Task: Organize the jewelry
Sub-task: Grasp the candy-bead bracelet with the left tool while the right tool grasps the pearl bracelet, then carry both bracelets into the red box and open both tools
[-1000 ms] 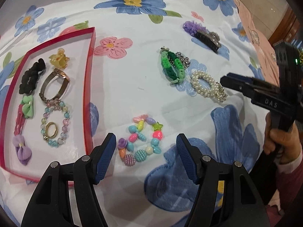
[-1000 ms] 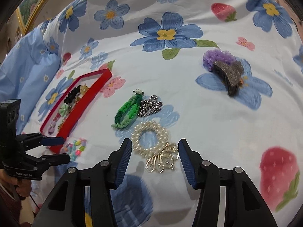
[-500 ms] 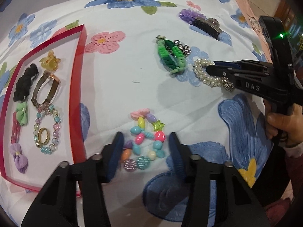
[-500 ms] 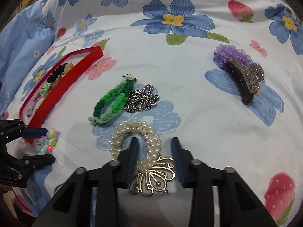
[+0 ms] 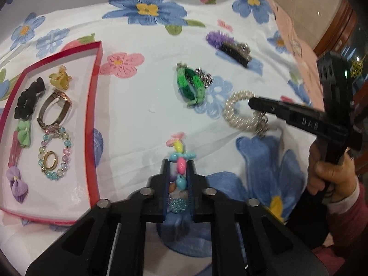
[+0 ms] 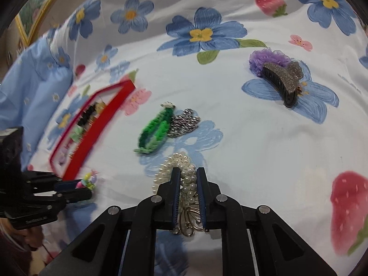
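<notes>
While each tool (image 5: 179,164) (image 6: 186,172) pinches one bracelet (image 5: 180,161) (image 6: 184,174), eight pieces fill one red tray (image 5: 92,119).

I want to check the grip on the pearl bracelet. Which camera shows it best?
The right wrist view: the pearl bracelet lies between the closing right gripper, pads pressing it. In the left wrist view, the gripper partly hides it.

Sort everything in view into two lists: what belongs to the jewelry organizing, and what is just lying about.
Belongs to the job:
- colorful bead bracelet, squeezed in the left hand-held gripper
- pearl bracelet; the right hand-held gripper is closing on it
- green braided bracelet
- silver chain
- glitter hair claw
- purple scrunchie
- red tray, already holding pieces

Just lying about:
- floral bedsheet
- framed picture
</notes>
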Demonstrator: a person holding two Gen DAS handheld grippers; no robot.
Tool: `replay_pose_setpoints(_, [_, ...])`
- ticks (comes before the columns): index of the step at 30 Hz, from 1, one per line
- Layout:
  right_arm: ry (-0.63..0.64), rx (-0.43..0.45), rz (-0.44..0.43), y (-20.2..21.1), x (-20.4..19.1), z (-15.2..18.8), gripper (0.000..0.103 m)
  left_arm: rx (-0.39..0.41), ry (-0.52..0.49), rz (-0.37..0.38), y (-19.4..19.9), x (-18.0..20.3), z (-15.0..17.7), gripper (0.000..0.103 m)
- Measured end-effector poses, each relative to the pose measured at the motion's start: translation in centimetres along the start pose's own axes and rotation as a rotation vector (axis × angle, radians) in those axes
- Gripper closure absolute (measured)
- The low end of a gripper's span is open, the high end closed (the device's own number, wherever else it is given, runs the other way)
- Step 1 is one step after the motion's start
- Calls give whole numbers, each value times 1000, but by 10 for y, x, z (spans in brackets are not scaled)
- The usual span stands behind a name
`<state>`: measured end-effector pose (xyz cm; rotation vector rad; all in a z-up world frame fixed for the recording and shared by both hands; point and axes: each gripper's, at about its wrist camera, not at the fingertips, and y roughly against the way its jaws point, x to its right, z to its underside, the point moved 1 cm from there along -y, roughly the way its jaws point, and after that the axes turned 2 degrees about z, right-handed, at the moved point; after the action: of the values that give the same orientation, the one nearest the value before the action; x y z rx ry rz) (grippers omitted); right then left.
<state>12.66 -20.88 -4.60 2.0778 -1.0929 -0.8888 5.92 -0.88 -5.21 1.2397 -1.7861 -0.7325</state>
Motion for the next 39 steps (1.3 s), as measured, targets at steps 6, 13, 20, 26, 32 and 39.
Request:
replay_pose_setpoints(6, [14,30,-32,15,-19,-2,89,54,44,25,23,-7,4,96])
replay_pose_setpoints(13, [37,49,-68,23,-42,-3,89,111,74,36,48,-16,6,96])
replay_pose_setpoints(20, [64,59,-112,27,-65,-6,89,151,105,29,70,-29,11,96])
replay_pose_setpoints(26, [86,60,-145,26,-84,-8,89,185,141,3,90,-47,18,96])
replay_pose_setpoints(32, [110,57,-178,21,-104,-11,89,216,177,-24,107,-65,25,96])
replay_pose_setpoints(39, [140,45,-215,12,-129,-14,89,246,227,-55,123,-90,31,96])
